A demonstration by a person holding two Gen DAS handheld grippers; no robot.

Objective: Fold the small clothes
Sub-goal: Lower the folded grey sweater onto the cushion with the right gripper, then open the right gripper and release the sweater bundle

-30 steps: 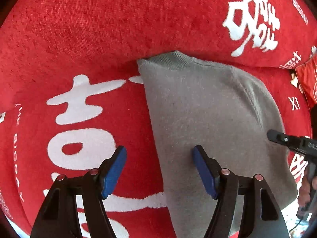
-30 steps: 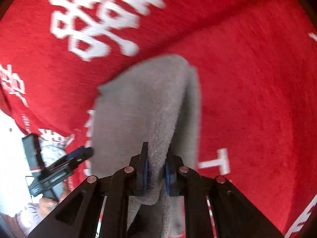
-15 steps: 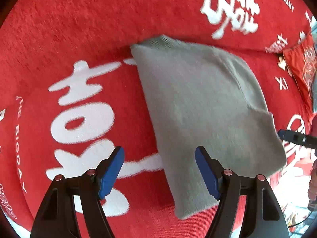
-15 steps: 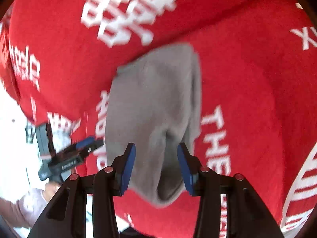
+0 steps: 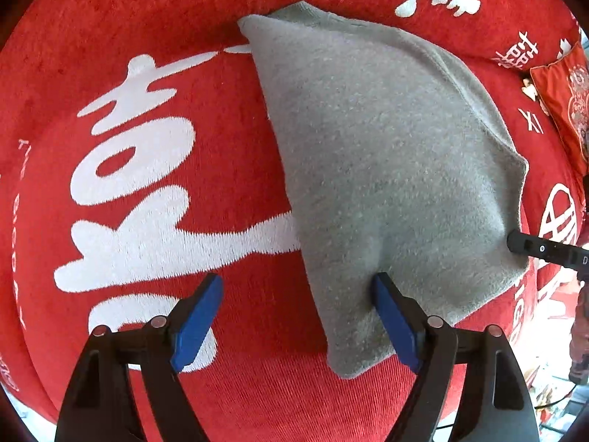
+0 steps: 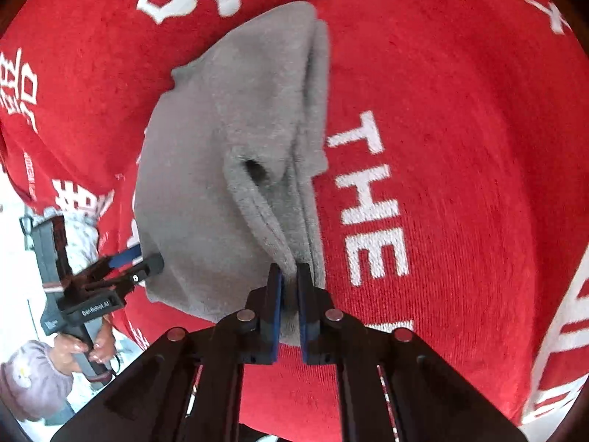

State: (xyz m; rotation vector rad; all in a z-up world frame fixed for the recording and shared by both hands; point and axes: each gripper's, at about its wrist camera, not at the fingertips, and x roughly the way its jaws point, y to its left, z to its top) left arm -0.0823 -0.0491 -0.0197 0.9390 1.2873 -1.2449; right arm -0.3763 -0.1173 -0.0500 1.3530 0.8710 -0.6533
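A small grey knit garment [image 5: 386, 169] lies folded on a red cloth with white characters [image 5: 147, 169]. My left gripper [image 5: 298, 316] is open, its right blue pad touching the garment's near corner, its left pad over the red cloth. In the right wrist view the garment [image 6: 221, 147] shows stacked layers and a sleeve opening. My right gripper [image 6: 289, 283] is shut on the garment's near edge layers. The right gripper's tip shows in the left wrist view [image 5: 545, 250] at the garment's right edge. The left gripper shows in the right wrist view [image 6: 121, 269] at the garment's left corner.
The red cloth [image 6: 460, 147] covers the whole surface, with white letters "THE" beside the garment. A red patterned cushion [image 5: 563, 99] lies at the far right. The person's hand [image 6: 88, 346] holds the left gripper's handle beyond the cloth's left edge.
My right gripper opened half a second ago and has now shut again on the garment's near edge. My left gripper stayed open and came up against the garment's near corner.
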